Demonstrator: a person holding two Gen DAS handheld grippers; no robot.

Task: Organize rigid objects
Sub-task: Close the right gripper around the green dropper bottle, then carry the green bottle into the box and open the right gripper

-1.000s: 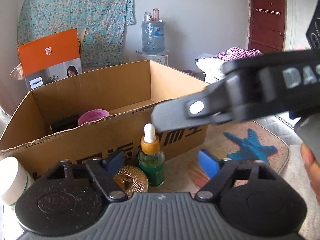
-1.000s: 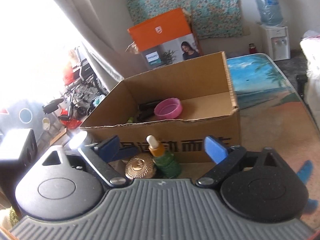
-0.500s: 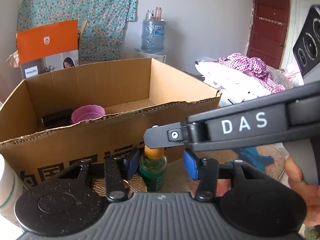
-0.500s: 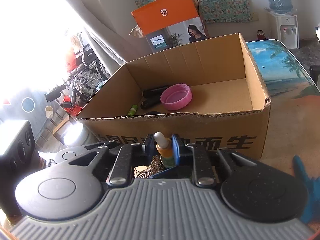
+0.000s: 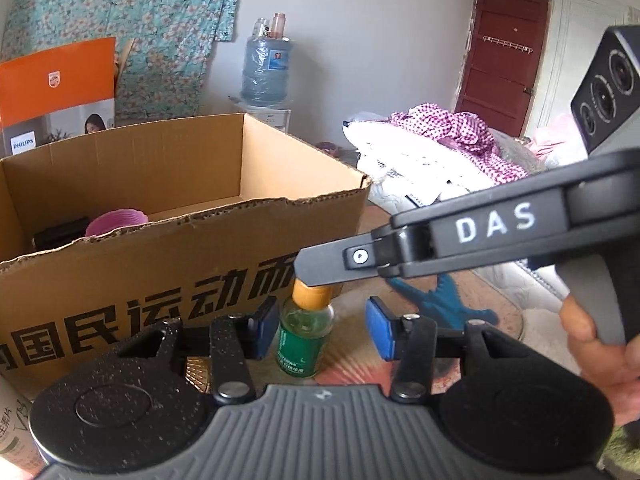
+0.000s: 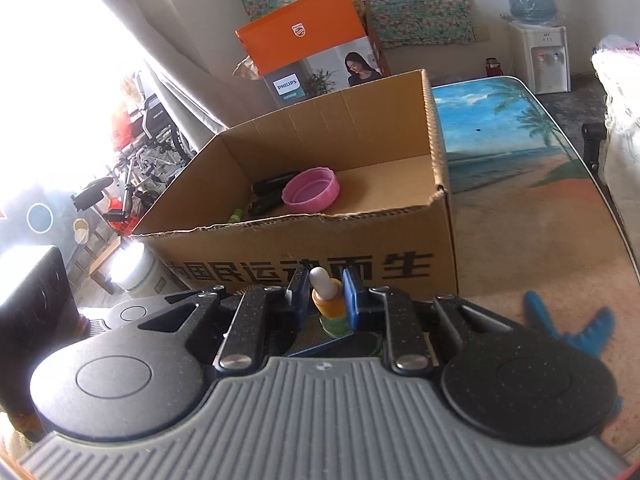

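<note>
Clamping one dropper bottle (image 6: 329,305), right tongs (image 6: 326,294) grip its neck; left tongs (image 5: 318,326) flank it, apart.

Your left gripper (image 5: 320,326) flanks the green dropper bottle (image 5: 304,338) before the cardboard box (image 5: 180,280); the other gripper (image 5: 320,270) reaches over its cap.

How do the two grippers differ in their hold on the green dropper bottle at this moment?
The right gripper is shut on the dropper bottle's orange collar, its blue pads touching both sides; the left gripper only brackets the bottle's green body, with a gap plain at its right pad. The right gripper grips high, at the neck; the left gripper sits lower, around the body. Both have blue pads and point toward the cardboard box.
</note>
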